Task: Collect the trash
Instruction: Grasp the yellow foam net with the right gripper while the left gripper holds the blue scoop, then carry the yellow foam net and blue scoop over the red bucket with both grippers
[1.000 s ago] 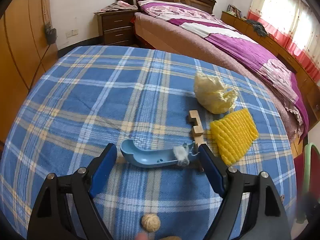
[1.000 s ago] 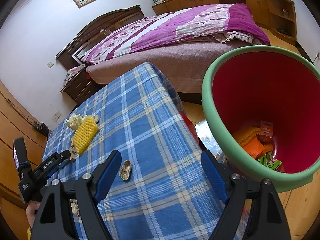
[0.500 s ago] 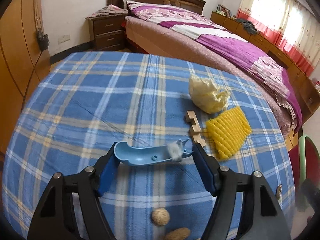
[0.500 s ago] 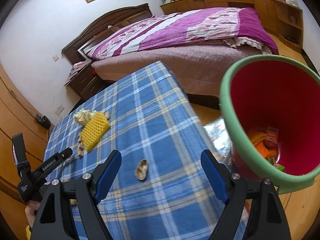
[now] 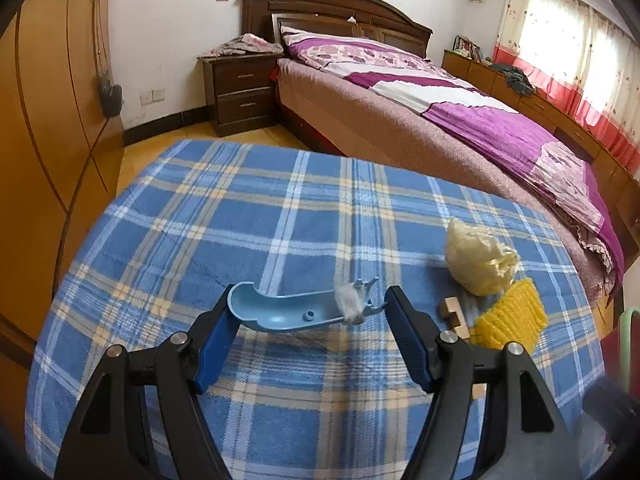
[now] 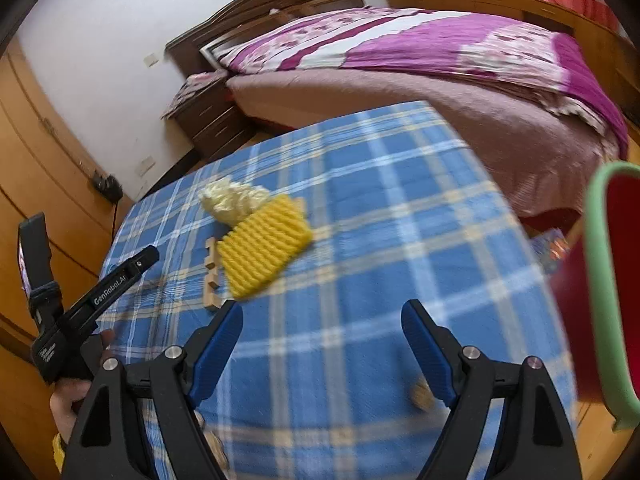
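The left claw [image 5: 310, 316] was clenched lengthwise on a blue plastic scoop-like piece [image 5: 288, 312] with a grey fluff tuft [image 5: 348, 308], lifted just above the blue plaid bench [image 5: 280, 208]. The right claw [image 6: 322, 340] stood released with nothing between its pads, above the bench near a yellow foam net [image 6: 266, 250], a wooden piece [image 6: 211, 274] and the green-rimmed red bin [image 6: 604, 280] at the right.

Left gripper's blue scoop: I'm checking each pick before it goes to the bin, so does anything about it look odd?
Yes. The left gripper holds the blue scoop lengthwise, end to end between its pads, and a grey fluff tuft clings by its jagged right end, loose enough to drop off, I'd guess.
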The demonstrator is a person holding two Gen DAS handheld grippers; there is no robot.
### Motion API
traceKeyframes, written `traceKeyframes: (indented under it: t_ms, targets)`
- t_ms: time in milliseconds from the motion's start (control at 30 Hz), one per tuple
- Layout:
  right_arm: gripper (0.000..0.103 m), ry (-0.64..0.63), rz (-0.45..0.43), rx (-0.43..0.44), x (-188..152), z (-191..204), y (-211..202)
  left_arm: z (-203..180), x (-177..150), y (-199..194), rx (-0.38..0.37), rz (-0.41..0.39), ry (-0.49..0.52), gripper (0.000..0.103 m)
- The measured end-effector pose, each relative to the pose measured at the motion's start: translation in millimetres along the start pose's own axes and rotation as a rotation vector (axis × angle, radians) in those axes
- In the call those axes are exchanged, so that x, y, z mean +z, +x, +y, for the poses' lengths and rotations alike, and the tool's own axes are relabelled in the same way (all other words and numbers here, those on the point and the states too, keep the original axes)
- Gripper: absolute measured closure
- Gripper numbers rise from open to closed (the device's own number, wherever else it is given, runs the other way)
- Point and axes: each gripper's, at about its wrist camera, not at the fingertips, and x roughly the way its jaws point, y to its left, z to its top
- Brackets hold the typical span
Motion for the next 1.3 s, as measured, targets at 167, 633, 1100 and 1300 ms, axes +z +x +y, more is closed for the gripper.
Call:
traceKeyframes:
  t_ms: [167, 633, 1100, 1300]
  targets:
    - [0.020, -0.048, 0.017, 0.011, 9.8, 26.4, 29.5, 7.3, -0.4, -0.7, 0.003, -0.009, 0.007, 0.031]
    - [0.055, -0.081, 0.021, -0.071, 24.6, 52.2, 67.7, 18.2, -3.4, -4.7, -0.022, -0.013, -0.042, 0.031]
    - [0.083, -0.037, -0.075, -0.003, 10.4, 42.1, 11.0, 19.4, -4.3, -13.0, -0.059, -0.025, -0.049, 0.031]
    - [0.083, -0.014, -0.116, -0.009, -3.3, 21.3, -30.1, 12.8, -5.4, -15.6, -0.066, -0.037, -0.032, 0.031]
